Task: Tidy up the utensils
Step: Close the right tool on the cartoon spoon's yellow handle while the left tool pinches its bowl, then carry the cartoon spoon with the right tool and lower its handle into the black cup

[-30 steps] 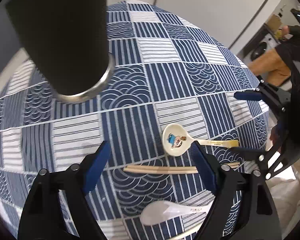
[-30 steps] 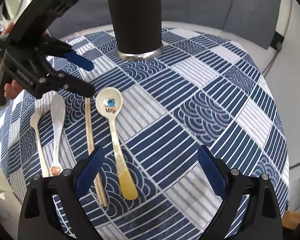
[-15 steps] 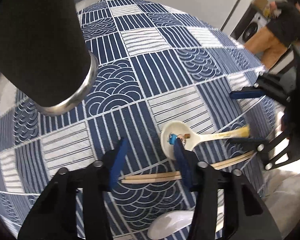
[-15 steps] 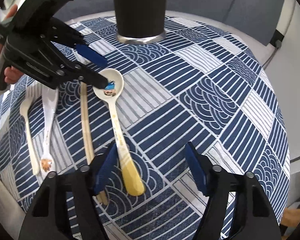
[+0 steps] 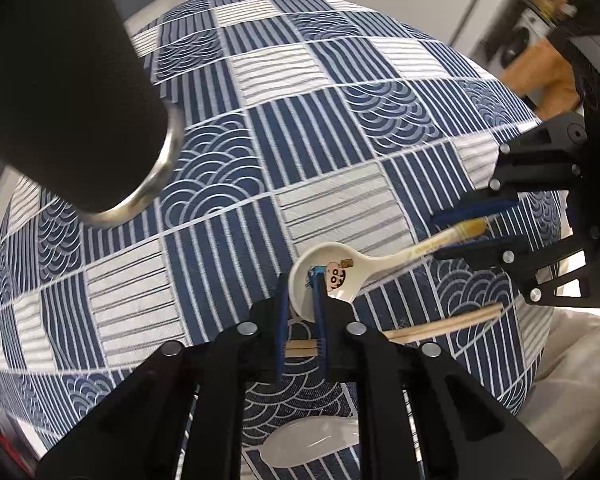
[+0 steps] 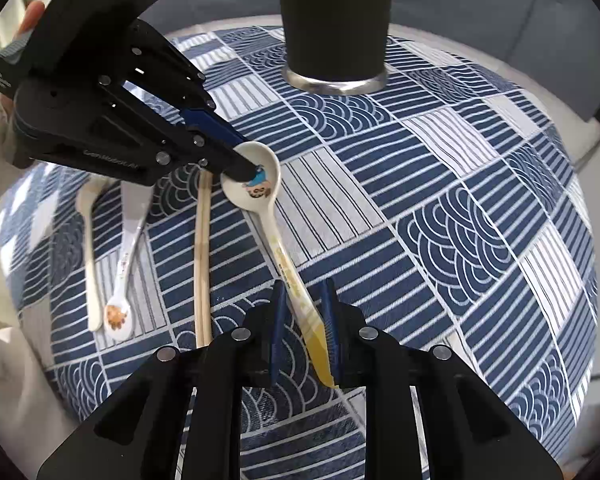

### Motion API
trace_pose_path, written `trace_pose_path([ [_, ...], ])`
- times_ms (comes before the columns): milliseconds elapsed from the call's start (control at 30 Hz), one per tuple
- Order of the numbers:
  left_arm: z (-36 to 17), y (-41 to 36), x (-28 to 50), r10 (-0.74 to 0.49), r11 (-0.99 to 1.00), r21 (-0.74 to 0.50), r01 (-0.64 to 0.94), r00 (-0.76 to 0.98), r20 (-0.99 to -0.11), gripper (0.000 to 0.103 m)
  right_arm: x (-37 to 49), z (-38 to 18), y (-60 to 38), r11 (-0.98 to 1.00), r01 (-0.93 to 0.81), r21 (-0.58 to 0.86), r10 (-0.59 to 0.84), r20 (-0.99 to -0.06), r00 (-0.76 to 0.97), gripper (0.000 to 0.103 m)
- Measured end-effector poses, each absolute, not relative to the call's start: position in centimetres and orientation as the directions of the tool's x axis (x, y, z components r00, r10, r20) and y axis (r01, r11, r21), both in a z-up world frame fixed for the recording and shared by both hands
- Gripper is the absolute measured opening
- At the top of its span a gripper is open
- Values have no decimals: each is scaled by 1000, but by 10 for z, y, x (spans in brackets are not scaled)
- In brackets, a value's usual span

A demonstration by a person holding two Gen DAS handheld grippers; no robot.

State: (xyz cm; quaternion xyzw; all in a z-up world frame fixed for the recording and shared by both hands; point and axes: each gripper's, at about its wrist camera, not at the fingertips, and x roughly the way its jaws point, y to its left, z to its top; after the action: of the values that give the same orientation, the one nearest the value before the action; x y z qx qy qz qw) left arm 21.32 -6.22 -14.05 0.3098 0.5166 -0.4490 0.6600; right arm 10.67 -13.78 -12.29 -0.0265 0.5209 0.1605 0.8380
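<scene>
A cream ceramic spoon with a cartoon figure in its bowl lies on the blue patterned tablecloth. My left gripper is closing, and its blue pads pinch the near rim of the bowl. In the right wrist view the same spoon runs toward me, with the left gripper on its bowl. My right gripper is closing, with its pads against the spoon's yellow handle end. From the left wrist, the right gripper clasps that handle at the right.
A tall black cup with a steel base stands at the far side, also big at top left. A pair of wooden chopsticks, a white cartoon spoon and a cream utensil lie left of the held spoon.
Both grippers went from wide open to closed on the cartoon spoon, left on the bowl rim, right on the handle. The left gripper moved toward the bowl.
</scene>
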Motion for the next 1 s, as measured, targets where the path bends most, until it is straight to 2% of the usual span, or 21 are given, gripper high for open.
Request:
trace_pose_path([
  [333, -123, -58, 215, -261, 578, -73, 813, 99, -960, 7, 119, -116, -155, 877, -450, 167, 354, -858, 372, 15],
  [1000, -28, -38, 203, -113, 808, 123, 576, 357, -927, 6, 163, -49, -160, 670, -736, 97, 525, -763, 377, 15],
])
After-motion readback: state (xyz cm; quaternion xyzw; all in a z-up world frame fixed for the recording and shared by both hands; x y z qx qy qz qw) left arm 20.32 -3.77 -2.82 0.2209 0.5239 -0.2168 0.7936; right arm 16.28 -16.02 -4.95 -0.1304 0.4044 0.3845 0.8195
